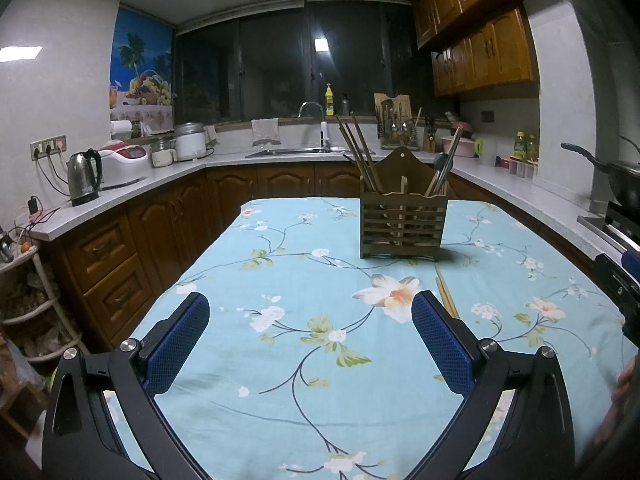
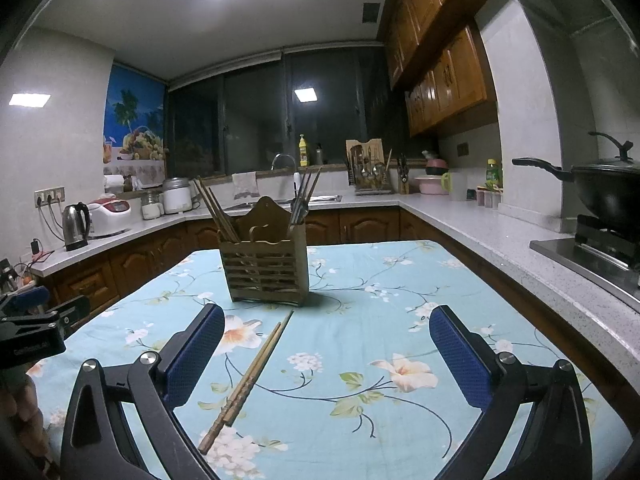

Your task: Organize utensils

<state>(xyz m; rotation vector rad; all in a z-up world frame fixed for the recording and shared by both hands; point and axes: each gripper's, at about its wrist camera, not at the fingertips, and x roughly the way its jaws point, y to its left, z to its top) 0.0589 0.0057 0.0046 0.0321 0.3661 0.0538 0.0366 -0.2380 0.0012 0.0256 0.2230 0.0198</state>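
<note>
Black tongs, blue textured pads, silver screws

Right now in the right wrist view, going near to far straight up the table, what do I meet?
Right gripper, open and empty → loose chopsticks lying on the tablecloth → wooden utensil holder standing upright with chopsticks inside → sink counter → dark window.

Bare floral cloth on the table fills the lower middle of the right wrist view, open for a tool to pass. A pair of wooden chopsticks lies slantwise there, left of centre. Further up the frame the slatted wooden utensil holder stands upright, its chopsticks and metal utensils fanning outward overhead.
</note>
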